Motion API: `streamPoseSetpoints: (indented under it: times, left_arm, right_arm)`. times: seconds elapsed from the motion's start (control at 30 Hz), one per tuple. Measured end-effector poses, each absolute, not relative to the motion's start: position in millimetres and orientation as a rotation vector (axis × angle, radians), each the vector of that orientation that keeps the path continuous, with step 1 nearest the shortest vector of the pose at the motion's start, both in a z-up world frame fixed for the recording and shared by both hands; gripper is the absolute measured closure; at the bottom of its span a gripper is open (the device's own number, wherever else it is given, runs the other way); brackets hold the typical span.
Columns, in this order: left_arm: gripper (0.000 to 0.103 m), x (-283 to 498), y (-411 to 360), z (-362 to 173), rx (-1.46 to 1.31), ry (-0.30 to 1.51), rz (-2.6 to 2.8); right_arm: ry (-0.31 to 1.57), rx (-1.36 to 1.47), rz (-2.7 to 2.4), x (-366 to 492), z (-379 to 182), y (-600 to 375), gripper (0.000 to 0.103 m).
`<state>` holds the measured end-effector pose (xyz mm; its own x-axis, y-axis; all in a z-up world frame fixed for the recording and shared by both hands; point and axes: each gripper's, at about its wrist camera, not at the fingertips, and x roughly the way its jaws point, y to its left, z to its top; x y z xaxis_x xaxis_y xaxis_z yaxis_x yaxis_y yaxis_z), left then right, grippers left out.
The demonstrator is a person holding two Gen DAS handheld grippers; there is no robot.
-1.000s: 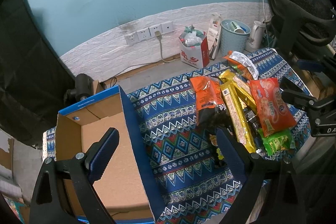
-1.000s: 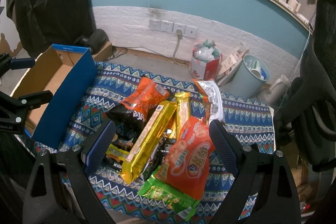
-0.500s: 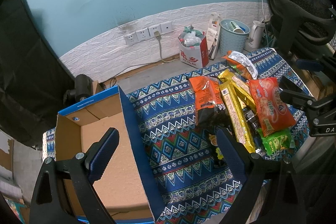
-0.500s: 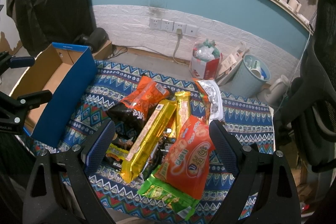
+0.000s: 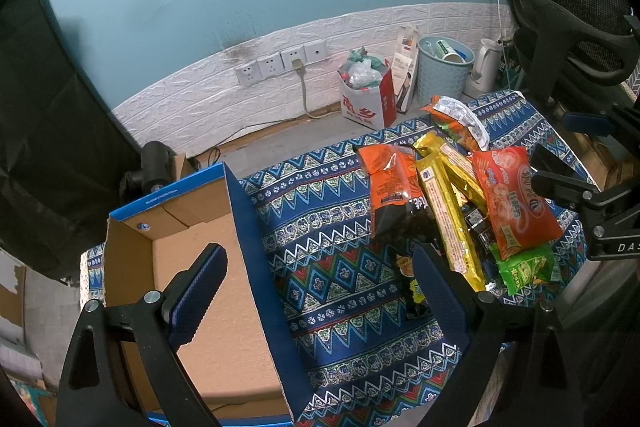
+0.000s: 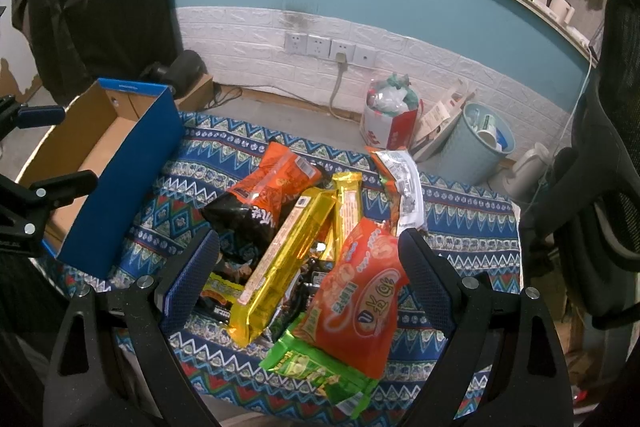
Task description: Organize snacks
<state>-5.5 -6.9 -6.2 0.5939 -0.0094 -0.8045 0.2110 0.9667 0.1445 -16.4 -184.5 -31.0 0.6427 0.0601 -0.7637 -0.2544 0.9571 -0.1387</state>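
Note:
A pile of snack packs lies on a blue patterned cloth (image 6: 460, 227): an orange-black bag (image 6: 264, 195), long gold packs (image 6: 284, 263), a red-orange bag (image 6: 360, 299), a green pack (image 6: 316, 367) and a silver-orange pack (image 6: 400, 179). An empty cardboard box with blue sides (image 5: 208, 267) stands at the left. My left gripper (image 5: 316, 291) is open, above the box's right wall. My right gripper (image 6: 308, 275) is open, above the pile. The pile also shows in the left wrist view (image 5: 448, 211).
Beyond the cloth stand a red-white bag of rubbish (image 5: 366, 95), a pale blue bin (image 5: 442, 67) and a white kettle (image 5: 486, 67) by the wall. A black office chair (image 6: 600, 187) stands at the right. A dark curtain (image 5: 48, 131) hangs at the left.
None of the snacks or the box has moved. Both grippers stay open with only a very slight drift of view.

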Motion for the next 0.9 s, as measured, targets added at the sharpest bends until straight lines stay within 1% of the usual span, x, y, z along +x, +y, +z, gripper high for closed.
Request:
streamPoseSetpoints:
  times: [0.9]
  left_arm:
    - [0.008, -6.3, -13.1, -11.4, 0.245, 0.941, -0.142]
  right_arm:
    - [0.882, -0.251, 0.133, -8.2, -33.5, -191.5, 0.014]
